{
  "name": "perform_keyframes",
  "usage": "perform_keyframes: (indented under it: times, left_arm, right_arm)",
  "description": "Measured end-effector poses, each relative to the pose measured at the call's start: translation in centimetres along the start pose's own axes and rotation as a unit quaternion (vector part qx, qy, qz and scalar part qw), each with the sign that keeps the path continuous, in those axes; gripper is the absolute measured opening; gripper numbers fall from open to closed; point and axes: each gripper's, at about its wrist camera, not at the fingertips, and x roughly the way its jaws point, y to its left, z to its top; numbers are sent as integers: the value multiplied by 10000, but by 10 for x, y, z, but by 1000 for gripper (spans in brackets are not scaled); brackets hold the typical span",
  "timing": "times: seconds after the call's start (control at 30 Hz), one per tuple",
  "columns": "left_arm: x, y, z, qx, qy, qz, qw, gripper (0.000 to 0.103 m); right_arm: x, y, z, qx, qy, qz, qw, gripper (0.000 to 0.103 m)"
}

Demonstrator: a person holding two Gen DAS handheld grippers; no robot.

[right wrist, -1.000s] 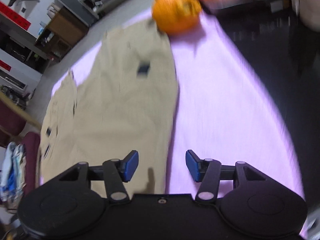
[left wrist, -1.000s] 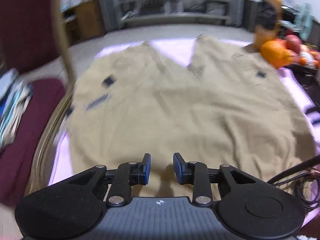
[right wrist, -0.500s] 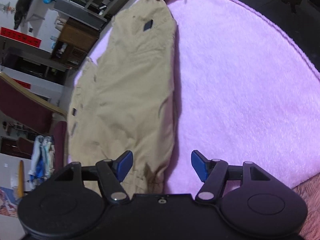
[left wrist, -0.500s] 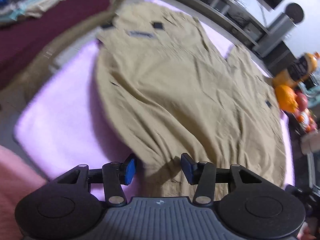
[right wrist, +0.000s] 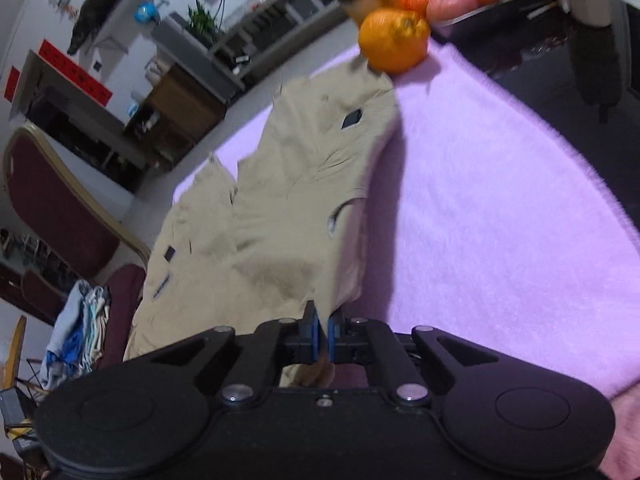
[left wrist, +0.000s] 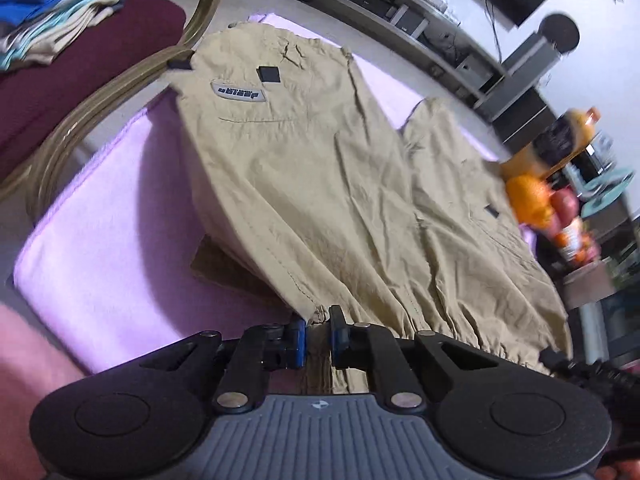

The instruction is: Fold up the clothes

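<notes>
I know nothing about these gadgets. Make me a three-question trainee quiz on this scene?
1. True or false: the left gripper pinches the waistband of the tan trousers.
2. The blanket under the trousers is: A green, B pink, C white?
3. Fill in: beside the far trouser leg sits a large ____ fruit.

Key: 1 true; 2 B; 3 orange.

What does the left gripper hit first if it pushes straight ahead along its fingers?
Judging by its wrist view, the khaki trousers. The left gripper is closing on their near hem, with fabric between its jaws, so it would bunch that cloth onto the pink blanket. Depth beyond is unclear.
</notes>
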Motion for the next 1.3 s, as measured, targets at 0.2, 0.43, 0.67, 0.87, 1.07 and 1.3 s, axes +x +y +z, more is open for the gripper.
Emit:
perform_keyframes:
  times: [0.2, 0.43, 0.67, 0.87, 1.07, 1.3]
  left_arm:
    - [29, 1, -27, 376, 511, 689, 9956, 14]
    - [-29, -19, -32, 981, -39, 973, 9904, 18]
    - [-22, -66, -12, 1604, -440, 824, 9826, 17]
    - [-68, -73, -27, 1492, -960, 1399, 9741, 15]
    - [-71, -64, -10, 1575, -1262, 1112, 9731, 15]
    - [77, -87, 17, 2317, -370, 368, 9714, 13]
  right_arm:
    - [14, -18, -13, 55, 557, -541, 9970, 5]
    - [-9, -6, -1, -228, 181, -946, 9951, 33]
    - [20, 35, 25, -471, 475, 392, 9970, 33]
    - [68, 36, 10, -218, 1154, 747, 9903, 34]
    - [65, 17, 15, 272, 904, 996, 9905, 33]
    - [106, 14, 23, 930, 845, 1474, 9811, 22]
